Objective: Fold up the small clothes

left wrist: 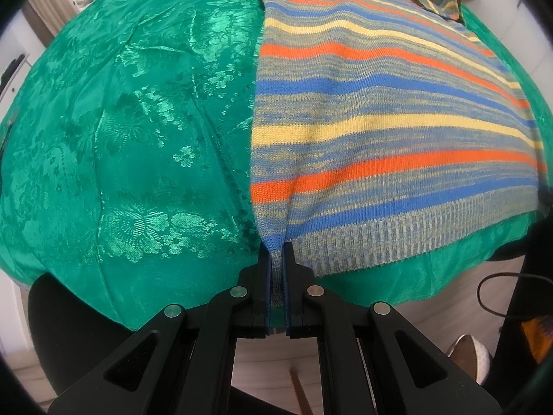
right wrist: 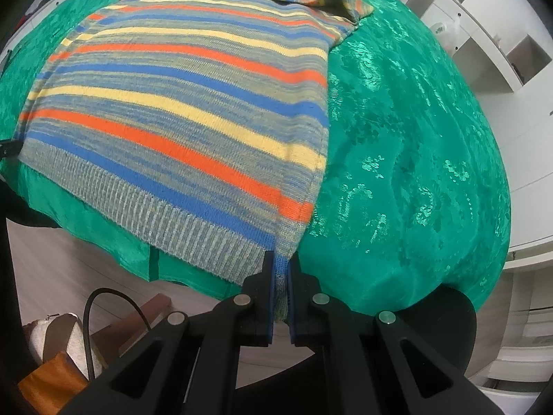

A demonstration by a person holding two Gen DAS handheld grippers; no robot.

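Sweater (left wrist: 380, 131) corners vanish between both clamped tongs (left wrist: 276, 252) (right wrist: 282, 259).

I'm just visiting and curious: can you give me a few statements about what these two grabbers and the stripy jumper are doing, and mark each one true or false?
1. The left gripper is pinching a bottom corner of the striped sweater. True.
2. The right gripper hangs open, holding nothing. False: it is shut on the other bottom corner.
3. The sweater lies on a green tablecloth. True.
4. The sweater is plain red. False: it has orange, blue and yellow stripes.
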